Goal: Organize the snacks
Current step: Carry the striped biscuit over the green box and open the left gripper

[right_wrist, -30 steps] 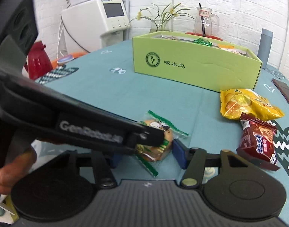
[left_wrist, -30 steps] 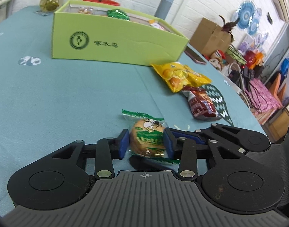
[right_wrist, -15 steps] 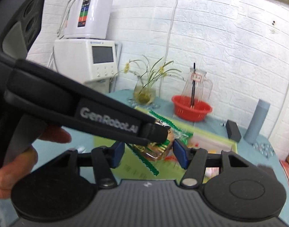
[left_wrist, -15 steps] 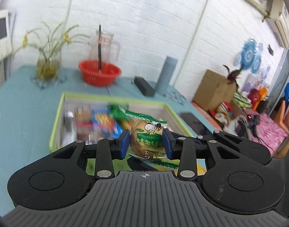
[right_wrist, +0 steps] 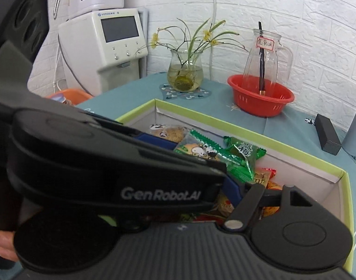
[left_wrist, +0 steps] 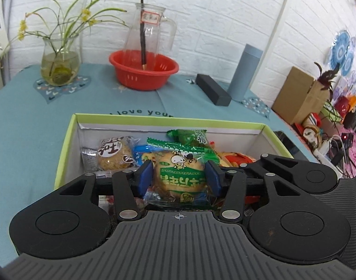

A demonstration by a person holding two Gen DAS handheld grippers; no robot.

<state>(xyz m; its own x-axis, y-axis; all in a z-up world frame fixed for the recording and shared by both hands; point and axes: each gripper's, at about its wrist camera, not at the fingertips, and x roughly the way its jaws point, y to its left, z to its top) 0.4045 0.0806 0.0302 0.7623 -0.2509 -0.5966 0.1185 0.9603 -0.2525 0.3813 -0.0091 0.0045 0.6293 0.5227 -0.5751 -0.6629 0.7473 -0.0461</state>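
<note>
My left gripper is shut on a round cake in a clear and green wrapper. It holds the cake over the open green snack box, just above several snacks inside. A brown round cake and a green plum packet lie in the box. In the right wrist view the left gripper's body crosses in front and hides most of my right gripper. The held cake and the box rim show behind it. The right jaws are mostly hidden.
Behind the box stand a red basin with a glass jug, a flower vase, a black box and a grey-blue cylinder. A white dispenser stands at the left. Clutter lies beyond the table's right edge.
My left gripper has lifted the cake from the tablecloth, carried it forward and now holds it lower over the box. The right gripper has followed alongside.
</note>
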